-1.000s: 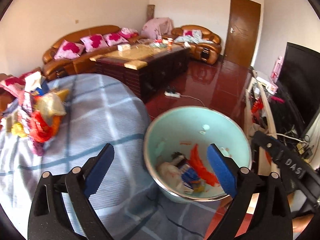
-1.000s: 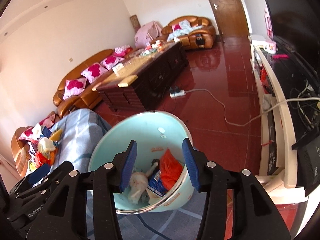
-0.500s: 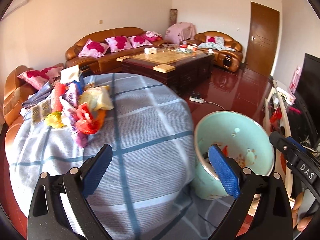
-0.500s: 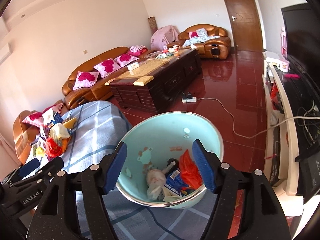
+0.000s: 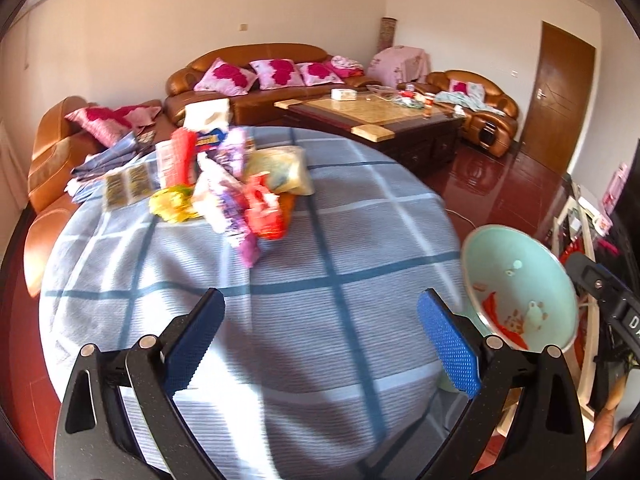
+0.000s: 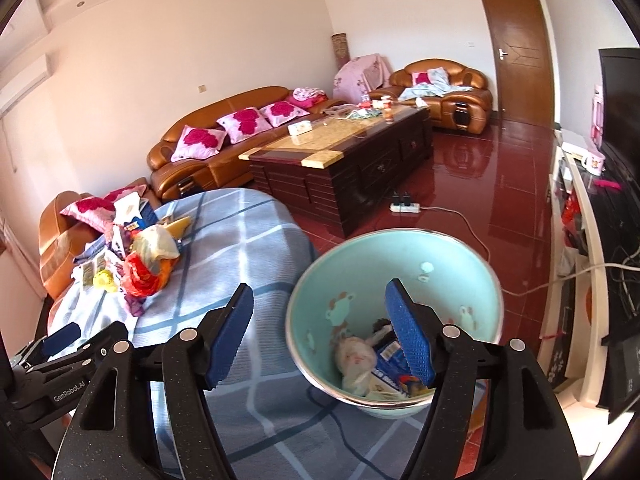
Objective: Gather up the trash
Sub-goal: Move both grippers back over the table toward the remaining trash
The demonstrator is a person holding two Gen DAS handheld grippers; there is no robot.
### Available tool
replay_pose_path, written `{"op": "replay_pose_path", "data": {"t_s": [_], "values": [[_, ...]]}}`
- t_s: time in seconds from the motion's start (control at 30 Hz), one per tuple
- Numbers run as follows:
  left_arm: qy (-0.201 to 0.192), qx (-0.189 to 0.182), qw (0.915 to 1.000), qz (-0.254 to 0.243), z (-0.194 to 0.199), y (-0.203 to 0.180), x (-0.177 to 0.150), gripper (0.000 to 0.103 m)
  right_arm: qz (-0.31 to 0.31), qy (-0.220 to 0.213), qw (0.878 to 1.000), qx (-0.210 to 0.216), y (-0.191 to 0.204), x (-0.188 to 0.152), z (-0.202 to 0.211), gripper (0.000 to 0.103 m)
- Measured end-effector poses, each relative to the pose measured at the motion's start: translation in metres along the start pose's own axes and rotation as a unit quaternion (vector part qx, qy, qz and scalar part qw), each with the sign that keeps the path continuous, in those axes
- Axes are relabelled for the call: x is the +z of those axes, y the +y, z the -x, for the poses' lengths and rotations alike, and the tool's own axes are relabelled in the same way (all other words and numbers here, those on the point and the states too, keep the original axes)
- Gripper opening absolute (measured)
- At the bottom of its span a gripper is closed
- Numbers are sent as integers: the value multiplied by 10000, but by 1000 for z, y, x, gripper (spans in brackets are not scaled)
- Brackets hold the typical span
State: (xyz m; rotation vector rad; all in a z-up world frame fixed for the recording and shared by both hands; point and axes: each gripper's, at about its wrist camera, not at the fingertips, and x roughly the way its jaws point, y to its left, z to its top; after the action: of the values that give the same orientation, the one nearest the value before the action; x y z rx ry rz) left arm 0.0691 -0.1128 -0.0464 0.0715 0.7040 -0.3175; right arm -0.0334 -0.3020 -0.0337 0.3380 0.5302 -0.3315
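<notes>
A heap of wrappers and bags, the trash pile [image 5: 228, 184] [image 6: 136, 256], lies on the far left part of a round table with a blue checked cloth [image 5: 280, 280] [image 6: 248, 248]. A pale green bin [image 5: 520, 280] [image 6: 400, 276] stands beside the table's right edge and holds several wrappers [image 6: 372, 360]. My left gripper [image 5: 320, 340] is open over the bare cloth, well short of the pile, with nothing between its blue pads. My right gripper [image 6: 320, 336] is open and empty above the bin's near left rim.
A dark coffee table [image 6: 344, 160] and brown leather sofas [image 5: 256, 76] with pink cushions stand behind. A power strip and cable [image 6: 404, 208] lie on the red floor. A TV stand [image 6: 580, 220] with cables runs along the right. A brown door [image 6: 520, 48] is at the back.
Both views have swung left, from the bin toward the table and the pile. The right gripper's jaws stand wider than a second ago. Nothing was picked up.
</notes>
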Motion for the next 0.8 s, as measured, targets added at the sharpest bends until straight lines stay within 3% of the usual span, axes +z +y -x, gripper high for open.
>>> {"op": "replay_pose_path", "data": {"t_s": [0.8], "values": [[9,873,9885,1237,-1,149,-5,95,544,489,9925,979,132,-9,-55,67]]}}
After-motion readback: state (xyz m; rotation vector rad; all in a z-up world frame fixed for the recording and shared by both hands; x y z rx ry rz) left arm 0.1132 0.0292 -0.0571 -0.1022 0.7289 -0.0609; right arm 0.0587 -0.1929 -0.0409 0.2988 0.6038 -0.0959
